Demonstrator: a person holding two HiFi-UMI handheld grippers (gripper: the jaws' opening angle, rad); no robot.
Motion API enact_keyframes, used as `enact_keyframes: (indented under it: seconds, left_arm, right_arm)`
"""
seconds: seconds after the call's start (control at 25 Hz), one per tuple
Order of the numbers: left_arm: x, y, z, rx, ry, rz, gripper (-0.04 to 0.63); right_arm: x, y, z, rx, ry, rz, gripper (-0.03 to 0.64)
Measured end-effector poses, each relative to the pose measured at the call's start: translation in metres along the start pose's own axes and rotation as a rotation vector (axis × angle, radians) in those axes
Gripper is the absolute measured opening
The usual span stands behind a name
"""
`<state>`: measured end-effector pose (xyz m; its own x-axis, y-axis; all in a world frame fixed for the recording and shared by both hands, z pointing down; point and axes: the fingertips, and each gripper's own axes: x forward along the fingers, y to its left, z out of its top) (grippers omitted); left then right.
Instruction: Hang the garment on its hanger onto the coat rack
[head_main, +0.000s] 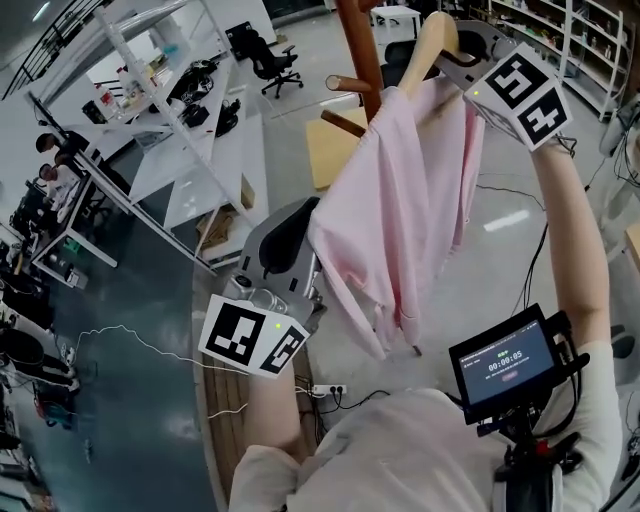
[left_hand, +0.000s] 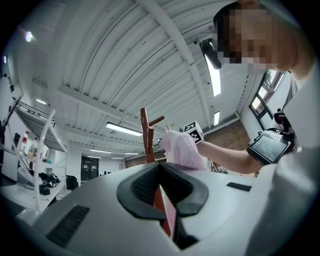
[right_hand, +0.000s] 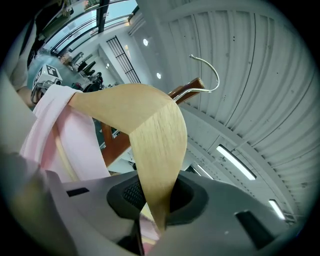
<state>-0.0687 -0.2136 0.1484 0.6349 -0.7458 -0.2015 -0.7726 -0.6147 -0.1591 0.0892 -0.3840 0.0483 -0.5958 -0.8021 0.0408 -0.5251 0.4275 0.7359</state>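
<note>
Hanger hook (right_hand: 218, 80), right gripper view, not head view

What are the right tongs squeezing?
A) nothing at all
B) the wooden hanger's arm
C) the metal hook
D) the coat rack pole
B: in the right gripper view the right tongs are shut on one arm of the wooden hanger, while its metal hook sticks up free above.

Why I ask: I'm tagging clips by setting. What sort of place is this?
Likely an open-plan lab or workshop office: white shelving racks, a black office chair, people at desks, and a ribbed ceiling with strip lights.
</note>
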Motion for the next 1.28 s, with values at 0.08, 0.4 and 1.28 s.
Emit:
enact_keyframes:
  seconds: [0.08, 0.4, 1.28]
  left_arm:
    - [-0.003, -0.002, -0.002, 0.008, 0.009, 0.009, -0.003]
    - [-0.004, 0.016, -0.007, 0.026, 0.022, 0.024, -0.003]
    - [-0.010, 0.009, -0.032, 0.012, 0.070, 0.038, -0.003]
  right_arm:
    - [0.002, 0.006, 0.001, 0.004, -0.011, 0.016, 0.077]
    - [0.030, 0.021, 0.005, 0.013, -0.022, 0.059, 0.076]
    - [0.046, 0.052, -0.008, 0.008, -0.001, 0.116, 0.077]
